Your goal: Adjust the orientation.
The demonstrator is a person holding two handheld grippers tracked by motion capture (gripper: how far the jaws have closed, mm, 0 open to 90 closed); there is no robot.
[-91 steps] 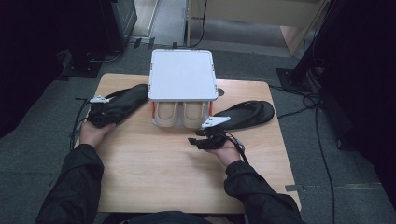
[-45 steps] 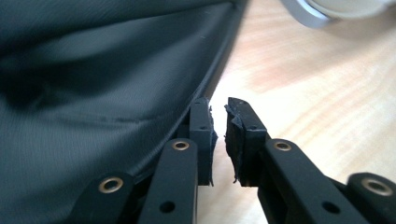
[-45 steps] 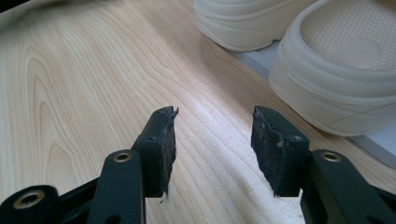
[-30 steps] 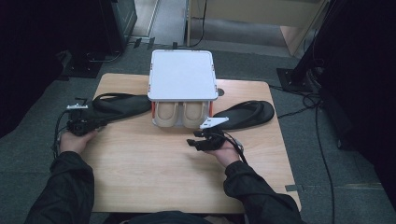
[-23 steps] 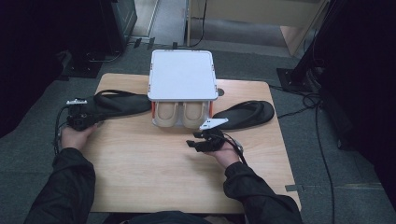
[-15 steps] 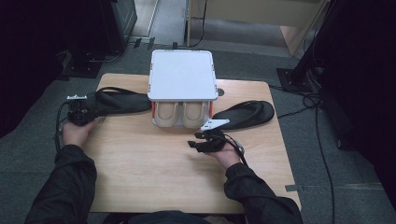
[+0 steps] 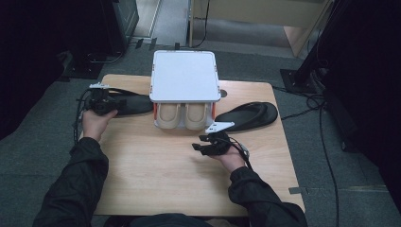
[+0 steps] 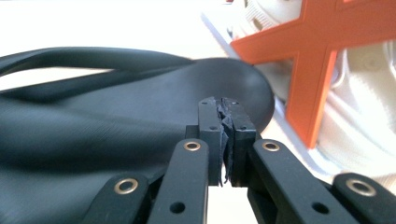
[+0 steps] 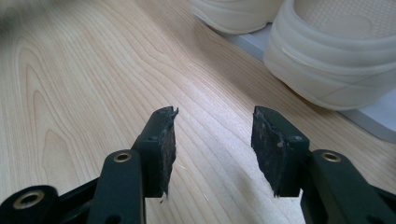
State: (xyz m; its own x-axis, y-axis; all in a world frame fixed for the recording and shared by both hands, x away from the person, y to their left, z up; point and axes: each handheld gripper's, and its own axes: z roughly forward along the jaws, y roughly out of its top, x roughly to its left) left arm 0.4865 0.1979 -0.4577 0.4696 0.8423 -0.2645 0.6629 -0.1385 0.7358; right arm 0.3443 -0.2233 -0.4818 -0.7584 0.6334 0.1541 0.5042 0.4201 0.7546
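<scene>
At the table's left edge, the left gripper (image 7: pixel 99 100) sits in the person's left hand (image 7: pixel 96 124), over the outer end of the left sandal (image 7: pixel 130 105). In the high view the dark tool merges with the dark sandal, so contact cannot be told there. In the left gripper view its jaws have just been closing and now stand pad against pad (image 8: pixel 227 140) with nothing between them; the sandal (image 8: pixel 107 126) lies just beyond the tips, its near part cut off by the frame.

Next comes the white rack (image 7: pixel 184 75), whose flat top hides most of the two cream shoes (image 7: pixel 184 116) under it (only their rounded ends stick out toward the person). An orange brace (image 8: pixel 322 60) on the rack's side shows in the left gripper view, blurred by nearness.

Right of the shoes, the right gripper (image 7: pixel 208 142) rests low over bare wood in the right hand (image 7: pixel 231 158), jaws parted and empty. In its own view the shoes (image 9: pixel 327 56) lie ahead, cropped by the top edge.

Farther right, the right sandal (image 7: pixel 248 116) lies alone, well apart from that gripper.

The table (image 7: pixel 165 179) is pale wood with clear grain. Grey carpet (image 7: pixel 38 156) surrounds it, cables (image 7: pixel 326 142) trail at the right, and the room's sides are too dark to read.
</scene>
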